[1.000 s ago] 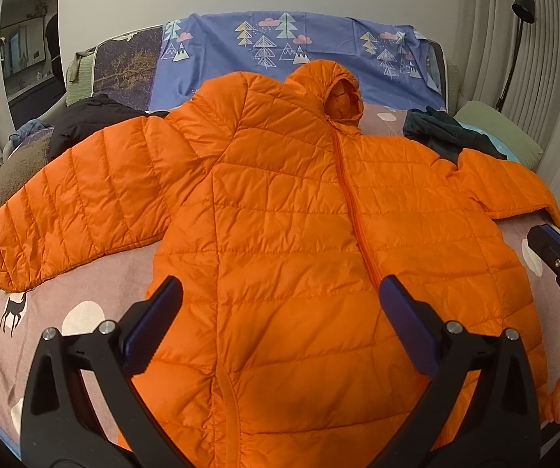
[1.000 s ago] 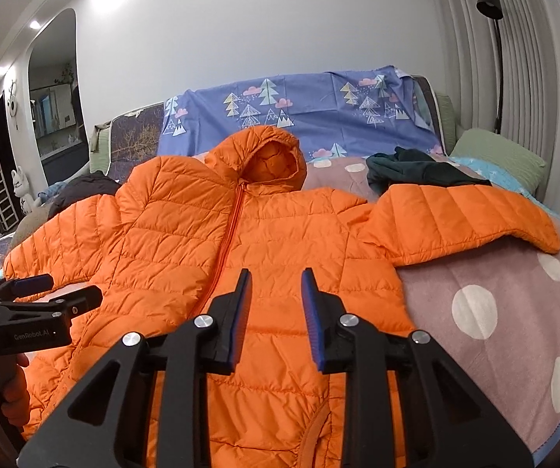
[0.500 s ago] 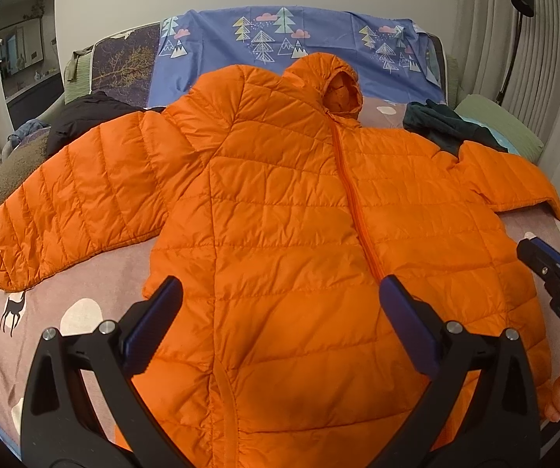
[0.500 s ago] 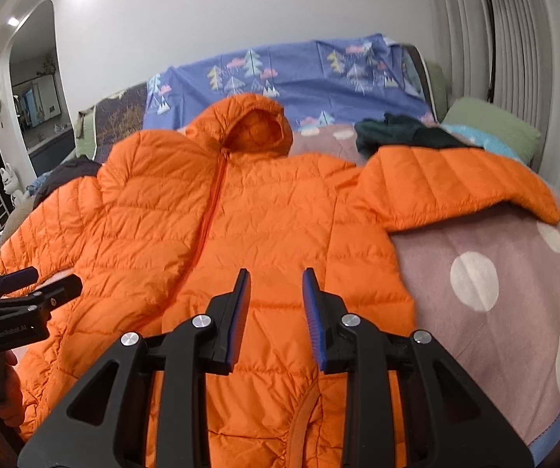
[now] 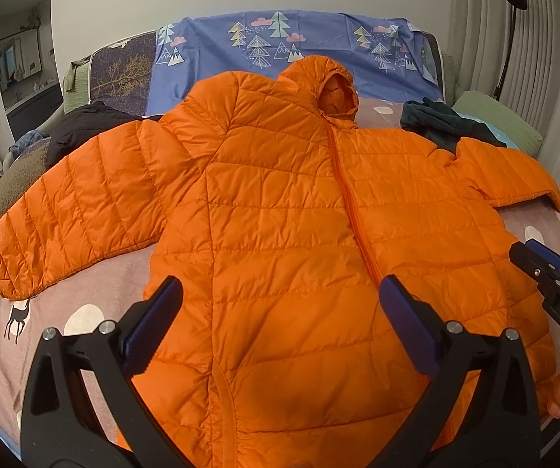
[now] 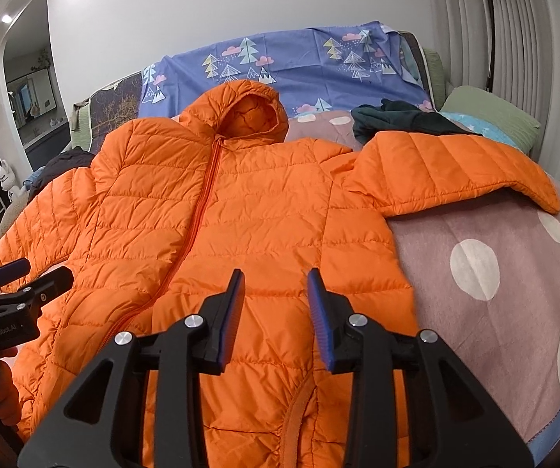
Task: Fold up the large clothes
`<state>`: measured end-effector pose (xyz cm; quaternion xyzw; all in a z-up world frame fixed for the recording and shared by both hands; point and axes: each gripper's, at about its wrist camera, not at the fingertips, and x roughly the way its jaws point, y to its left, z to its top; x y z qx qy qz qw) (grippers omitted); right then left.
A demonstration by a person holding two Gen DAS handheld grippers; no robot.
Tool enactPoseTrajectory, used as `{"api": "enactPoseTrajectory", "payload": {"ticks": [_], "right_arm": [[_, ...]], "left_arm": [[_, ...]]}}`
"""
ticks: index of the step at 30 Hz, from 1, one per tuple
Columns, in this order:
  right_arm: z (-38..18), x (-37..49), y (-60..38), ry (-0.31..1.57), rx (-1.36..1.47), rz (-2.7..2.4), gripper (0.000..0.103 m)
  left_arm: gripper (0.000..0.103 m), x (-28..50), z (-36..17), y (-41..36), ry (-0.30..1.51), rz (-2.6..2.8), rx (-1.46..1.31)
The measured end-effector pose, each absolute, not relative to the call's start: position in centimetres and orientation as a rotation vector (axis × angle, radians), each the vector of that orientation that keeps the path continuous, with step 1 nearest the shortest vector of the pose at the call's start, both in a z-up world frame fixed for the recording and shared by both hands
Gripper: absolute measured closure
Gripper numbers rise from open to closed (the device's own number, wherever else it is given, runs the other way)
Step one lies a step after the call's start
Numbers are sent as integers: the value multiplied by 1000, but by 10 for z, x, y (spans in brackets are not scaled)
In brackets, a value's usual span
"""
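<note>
An orange hooded puffer jacket [image 5: 280, 210] [image 6: 248, 210] lies flat and zipped on the bed, front up, hood toward the headboard, both sleeves spread out. My left gripper [image 5: 280, 292] hovers over its lower left half, open wide with only jacket fabric beneath. My right gripper [image 6: 276, 284] hangs above the lower right half; its jaws are opening with a narrow gap, and nothing is pinched between them. Each gripper shows at the edge of the other's view: right gripper [image 5: 549, 269], left gripper [image 6: 26, 277].
The bed has a brown polka-dot cover [image 6: 494, 273] [image 5: 46, 312]. A blue tree-print sheet [image 5: 299, 39] drapes the headboard. Dark green clothing [image 6: 397, 121] lies near the right sleeve, a black garment [image 5: 81, 124] behind the left sleeve. A green pillow [image 6: 490, 117] and floor lamp [image 5: 514, 19] stand far right.
The right gripper's jaws have spread a little wider and its view has tipped down toward the jacket. The left gripper has kept its place, open as before.
</note>
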<state>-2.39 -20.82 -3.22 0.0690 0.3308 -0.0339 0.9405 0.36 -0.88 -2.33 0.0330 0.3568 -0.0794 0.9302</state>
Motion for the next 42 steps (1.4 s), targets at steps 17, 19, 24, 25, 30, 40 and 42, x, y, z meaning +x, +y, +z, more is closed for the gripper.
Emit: {"api": "enactPoseTrajectory", "payload": {"ticks": [17,19,24,25,30,40,42], "right_arm": [[-36,-24,-208,678,139,-69,68],[-37,-25,-208,680,138,-70,68],[-38,-26,-209,677,136,-72,68],[-38,-26,-209,677,136,-72,68],[-37,-25,-209,681,135,-70,68],[-36,-24,-207,680,124,-65,68],[-36,-23,-206,682,123,-63,68]], "left_arm": [[2,2,-27,-14,728,-185,86],[2,2,-28,-15,729,-188,87],[2,1,-29,-17,727,-195,93],[2,0,-29,-17,726,-197,93],[2,-1,-28,-18,723,-200,97],[2,-1,-26,-17,715,-200,95],[2,0,-26,-16,714,-196,94]]}}
